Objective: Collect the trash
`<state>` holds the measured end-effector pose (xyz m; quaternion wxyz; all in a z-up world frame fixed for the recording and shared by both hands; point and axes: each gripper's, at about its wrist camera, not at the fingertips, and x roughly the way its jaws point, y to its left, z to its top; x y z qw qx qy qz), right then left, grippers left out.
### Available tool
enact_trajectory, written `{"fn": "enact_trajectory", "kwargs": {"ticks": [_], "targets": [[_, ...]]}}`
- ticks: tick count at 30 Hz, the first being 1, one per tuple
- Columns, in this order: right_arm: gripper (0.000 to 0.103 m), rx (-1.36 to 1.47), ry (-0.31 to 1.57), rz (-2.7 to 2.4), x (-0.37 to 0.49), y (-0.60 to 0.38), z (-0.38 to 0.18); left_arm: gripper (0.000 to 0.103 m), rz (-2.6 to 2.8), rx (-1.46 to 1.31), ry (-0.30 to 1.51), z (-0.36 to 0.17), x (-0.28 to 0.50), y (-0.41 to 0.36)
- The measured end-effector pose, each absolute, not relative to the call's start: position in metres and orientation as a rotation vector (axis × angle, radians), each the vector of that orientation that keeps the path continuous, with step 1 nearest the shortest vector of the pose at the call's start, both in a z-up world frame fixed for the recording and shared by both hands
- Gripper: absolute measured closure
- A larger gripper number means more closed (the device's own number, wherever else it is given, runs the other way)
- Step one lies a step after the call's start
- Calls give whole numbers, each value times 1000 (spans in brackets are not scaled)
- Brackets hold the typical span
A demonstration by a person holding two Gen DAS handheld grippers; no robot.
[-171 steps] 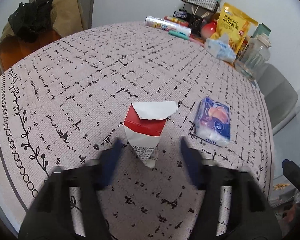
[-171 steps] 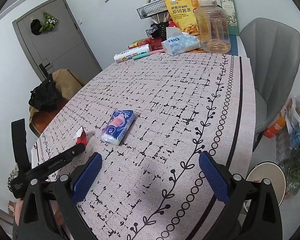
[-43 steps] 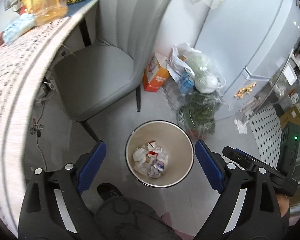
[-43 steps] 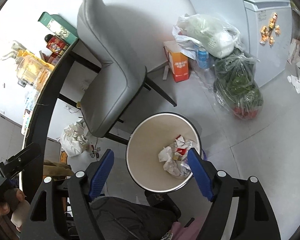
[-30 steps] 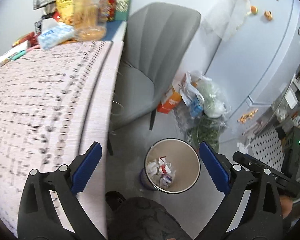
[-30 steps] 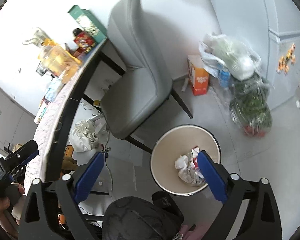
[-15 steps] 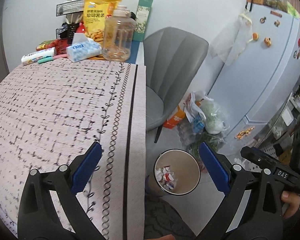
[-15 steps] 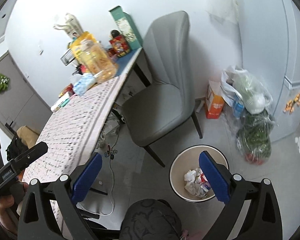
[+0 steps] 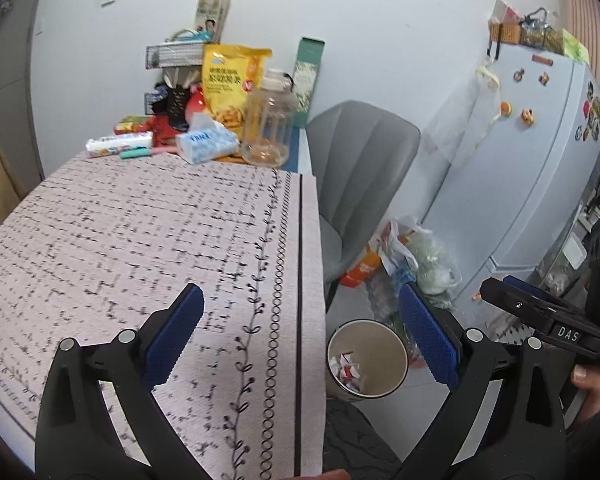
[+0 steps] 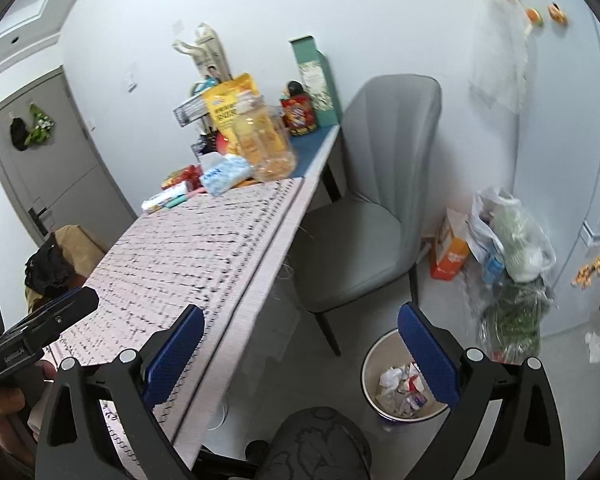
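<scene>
You can read "DAS" in white letters on the black body of the right gripper [image 9: 556,326] at the right edge of your left wrist view. On the far side of the table, the blue tissue pack [image 9: 207,145] carries a word that looks like "Thick" (blurred, so not certain). The yellow snack bag [image 9: 230,80] behind it bears Chinese characters too small to make out.

Left gripper [image 9: 300,332] spread wide, gripping nothing; right gripper [image 10: 300,340] just as wide, its 2 fingers bare.
</scene>
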<state>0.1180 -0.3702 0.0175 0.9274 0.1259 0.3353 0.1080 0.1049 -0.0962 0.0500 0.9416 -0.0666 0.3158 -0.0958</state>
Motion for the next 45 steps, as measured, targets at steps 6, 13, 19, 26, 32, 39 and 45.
{"fn": "enact_trajectory", "kwargs": {"ticks": [6,13,19,26,32,39,45], "targets": [[8,228,653,259,102,-345,39,6,-134,-156,600,64,76,-67],[8,209,620,293,82,-320,57,6,-73,-165,564,76,41,-38],[8,180,611,306,66,-300,66,6,-31,-179,535,82,14,-18],[8,141,607,328,48,-284,70,6,2,-182,519,82,-11,-9],[8,109,619,355,41,-275,59,6,30,-188,524,73,-22,-8],[8,116,632,374,41,-276,49,6,51,-196,525,67,-24,-5],[8,118,639,382,44,-274,45,6,55,-200,530,64,-22,-5]]}}
